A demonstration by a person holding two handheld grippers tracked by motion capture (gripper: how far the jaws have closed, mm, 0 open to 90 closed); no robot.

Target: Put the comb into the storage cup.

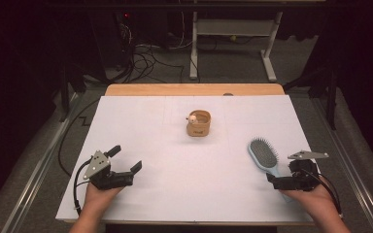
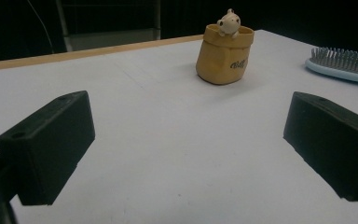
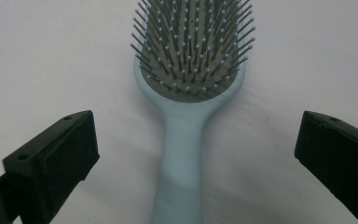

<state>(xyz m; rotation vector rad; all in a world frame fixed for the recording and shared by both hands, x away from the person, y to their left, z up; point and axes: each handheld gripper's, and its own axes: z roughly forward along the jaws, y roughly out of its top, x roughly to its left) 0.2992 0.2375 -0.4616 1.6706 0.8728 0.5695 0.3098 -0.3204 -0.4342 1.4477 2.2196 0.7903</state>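
**Ana:** Dark floor and a tangle of cables point(image 1: 143, 58) frame the far end of the room; nearer, a white table point(image 1: 175, 194) carries very little. What does the work look like from above?

**Ben:** It looks barely begun. A pale blue hairbrush point(image 1: 264, 158) lies flat on the white surface at the person's right, bristles up, handle pointing back toward the person. The right gripper point(image 1: 271, 178) sits over that handle, jaws spread wide with nothing between them but the handle below.

**Ana:** So it is not holding the brush?

**Ben:** No. In the right gripper view the hairbrush point(image 3: 186, 116) runs straight up the middle, and each black jaw stands well clear of the handle on either side. Lined up, then, but not closed.

**Ana:** And the other hand?

**Ben:** The left gripper point(image 1: 125, 158) rests low at the near left of the table, jaws likewise released and empty. Its view looks across bare white toward a small tan pot point(image 2: 224, 55) with a little bear figure point(image 2: 228, 22) peeking over the rim, well apart from it.

**Ana:** Where does the pot stand on the table?

**Ben:** Around the centre, toward the far side, upright point(image 1: 198, 123). The brush lies well to its right and nearer the person.

**Ana:** What remains, in your judgement?

**Ben:** Nearly everything: closing on the handle, lifting, and taking the brush wherever it belongs, perhaps toward the pot.
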